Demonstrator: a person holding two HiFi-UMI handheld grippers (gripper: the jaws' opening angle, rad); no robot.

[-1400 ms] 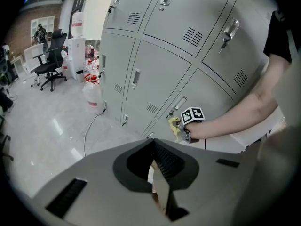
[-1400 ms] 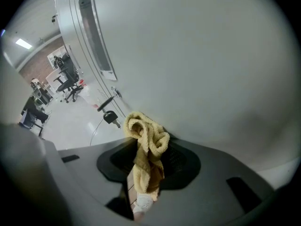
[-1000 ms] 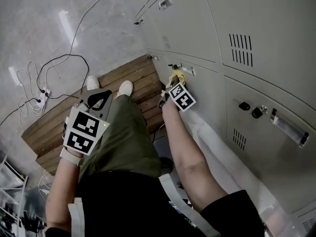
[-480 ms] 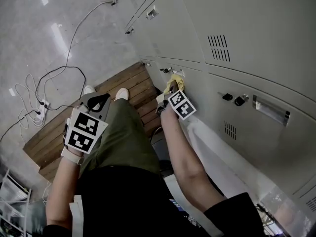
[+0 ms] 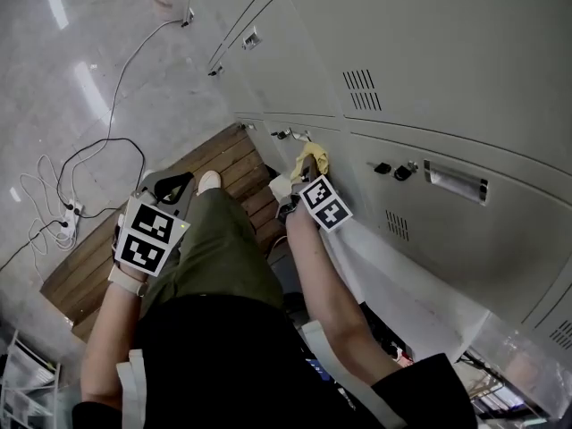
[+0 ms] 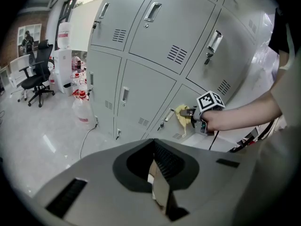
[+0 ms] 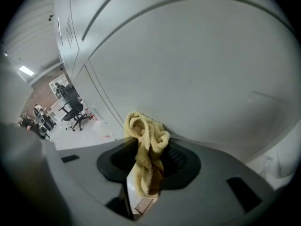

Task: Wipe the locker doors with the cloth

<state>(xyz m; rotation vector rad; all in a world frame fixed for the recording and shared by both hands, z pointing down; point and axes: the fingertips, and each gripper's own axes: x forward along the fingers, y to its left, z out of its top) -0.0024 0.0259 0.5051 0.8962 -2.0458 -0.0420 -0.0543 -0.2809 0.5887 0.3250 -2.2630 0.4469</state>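
1. Lockers [image 5: 447, 52]: over the last second the head view has swung, so the bank now sits higher and further left in the picture. More of the near lower door with its long handle [image 5: 456, 181] is in sight. The person seems to be shifting along the row.
2. Wooden pallet [image 5: 206, 164] on the floor: less of it shows than a second ago, and the person's shoes are mostly hidden by the leg.
3. Right gripper [image 5: 299, 175]: clamped on the yellow cloth [image 5: 313, 157], as it was a second ago. The arm reaches to a lower door [image 5: 332, 146].
4. Cloth: bunched at the gripper tips, at or very near the door face, just beside its latch [image 5: 304, 135]. It now lies slightly further from the latch. Judgement: a wiping stroke is under way on this door, with most of the panel still to cover.
5. Left gripper [image 5: 170, 186]: unchanged, held low by the left thigh and well apart from the lockers. Its jaws are together with nothing between them, so it has no part in the wipe.
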